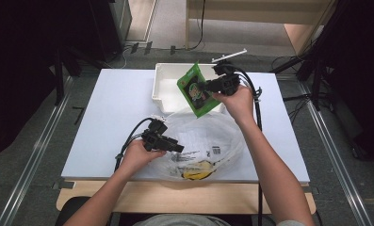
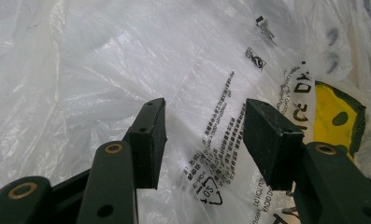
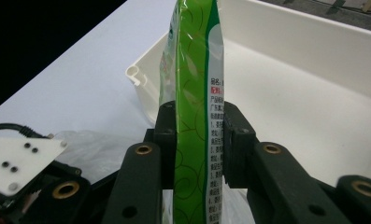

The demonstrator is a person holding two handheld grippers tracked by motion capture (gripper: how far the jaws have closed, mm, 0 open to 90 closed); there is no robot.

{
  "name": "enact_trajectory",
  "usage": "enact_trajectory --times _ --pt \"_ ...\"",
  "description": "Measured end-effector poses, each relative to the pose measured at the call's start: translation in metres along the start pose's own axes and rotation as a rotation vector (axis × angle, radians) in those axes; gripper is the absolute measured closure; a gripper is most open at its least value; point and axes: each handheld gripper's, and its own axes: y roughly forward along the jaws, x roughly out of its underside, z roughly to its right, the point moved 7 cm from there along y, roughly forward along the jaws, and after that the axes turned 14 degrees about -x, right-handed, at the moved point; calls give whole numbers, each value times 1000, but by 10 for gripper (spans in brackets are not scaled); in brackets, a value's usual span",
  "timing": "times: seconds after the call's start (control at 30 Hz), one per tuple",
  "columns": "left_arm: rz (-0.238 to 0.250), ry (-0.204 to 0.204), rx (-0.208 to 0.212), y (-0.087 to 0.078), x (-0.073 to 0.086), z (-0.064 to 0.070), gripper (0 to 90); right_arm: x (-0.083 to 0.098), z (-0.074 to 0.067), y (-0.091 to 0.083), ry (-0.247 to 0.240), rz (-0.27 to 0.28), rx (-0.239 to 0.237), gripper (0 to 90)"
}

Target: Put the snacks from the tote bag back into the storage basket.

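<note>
At lower centre, the left gripper [image 1: 181, 149] rests with jaws apart on a clear plastic bag [image 1: 208, 141], gripping nothing. Farther up, right of centre, the right gripper [image 1: 204, 86] clamps a green snack packet [image 1: 196, 89] above a white bin [image 1: 168, 87].

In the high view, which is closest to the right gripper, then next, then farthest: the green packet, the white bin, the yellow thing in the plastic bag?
1. Green packet, clamped in the right gripper.
2. White bin, just beneath and behind it.
3. Yellow thing, near the table's front edge.
</note>
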Motion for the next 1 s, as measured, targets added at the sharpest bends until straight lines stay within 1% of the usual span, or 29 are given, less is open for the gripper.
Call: enact_trajectory --times 0.07,0.1,0.23,0.27,0.33,0.4,0.53,0.57,0.6,0.7,0.8,0.83,0.9,1.0 --pt "0 1 0 0 0 0 499 -2 2 1 8 -6 4 737" --pt "1 1 0 0 0 0 499 -4 4 2 10 -5 11 737" --pt "-1 -1 1 0 0 0 499 -10 8 4 23 0 16 737" --pt "0 -1 1 0 0 0 499 -12 9 4 22 6 13 737" --pt "0 0 1 0 0 0 499 -14 11 6 37 11 0 737" --pt "0 0 3 0 0 0 499 -18 15 8 38 9 15 737" --pt "-8 3 5 0 1 -1 499 -24 20 14 49 14 22 737" --pt "-9 1 5 0 1 0 499 -26 23 18 55 21 24 737" --pt "-6 1 6 0 1 0 499 -27 25 20 60 10 29 737" --pt "-5 2 5 0 1 0 499 -31 31 25 64 10 38 737" --pt "-5 2 3 0 0 0 499 -36 36 28 61 17 50 737" --pt "-5 4 3 0 0 -1 499 -38 38 29 68 25 50 737" --pt "-6 3 4 0 1 -1 499 -39 42 32 76 9 59 737" --pt "-6 10 4 -1 0 -1 499 -43 48 34 81 13 71 737"
